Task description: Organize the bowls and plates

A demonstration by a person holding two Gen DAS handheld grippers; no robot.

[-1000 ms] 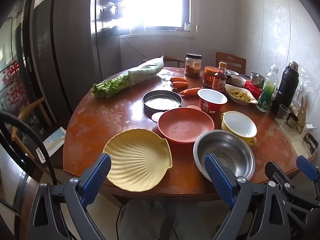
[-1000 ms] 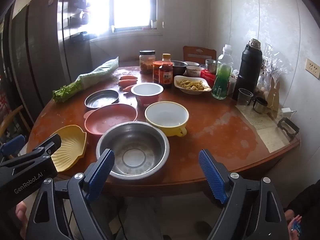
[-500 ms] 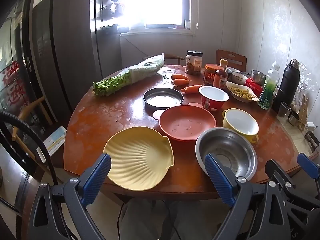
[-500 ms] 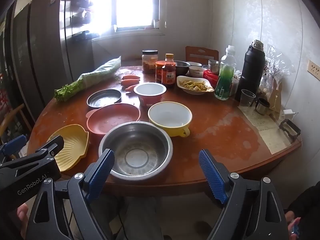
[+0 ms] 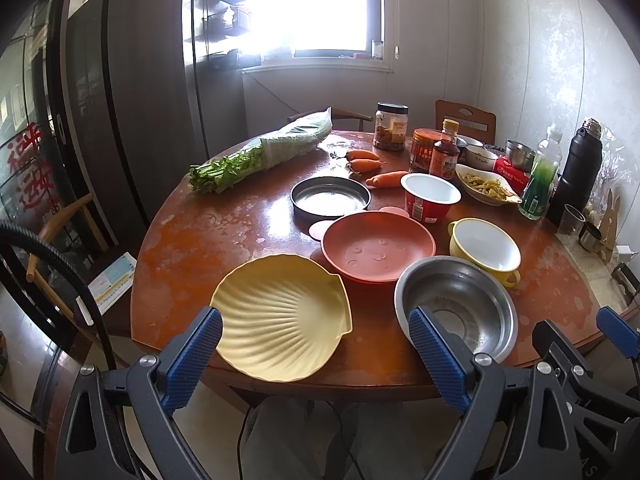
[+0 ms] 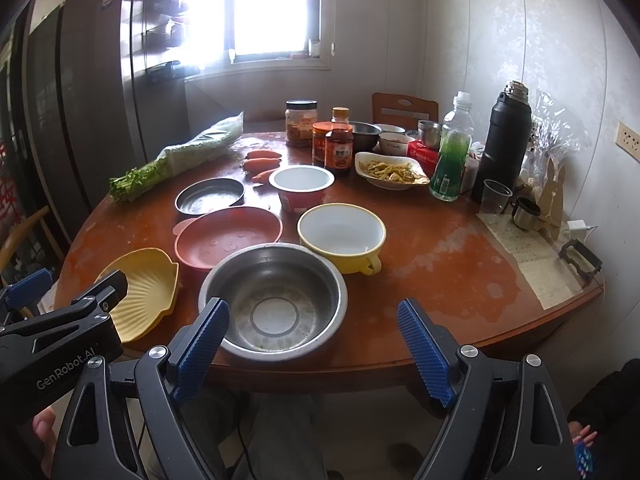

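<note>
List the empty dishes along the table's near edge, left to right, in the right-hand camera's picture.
yellow shell plate → steel bowl → yellow cup-bowl

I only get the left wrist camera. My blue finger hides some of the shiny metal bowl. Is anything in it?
Observer: No. The right wrist view shows the steel bowl's whole bottom: nothing in it, only dull marks.
Operator: Is the other gripper holding anything?
Observer: No. The right gripper is open and holds nothing; it points at that bowl.
Operator: Can you see who holds my gripper?
Observer: Only part of a hand, below the left gripper.
</note>
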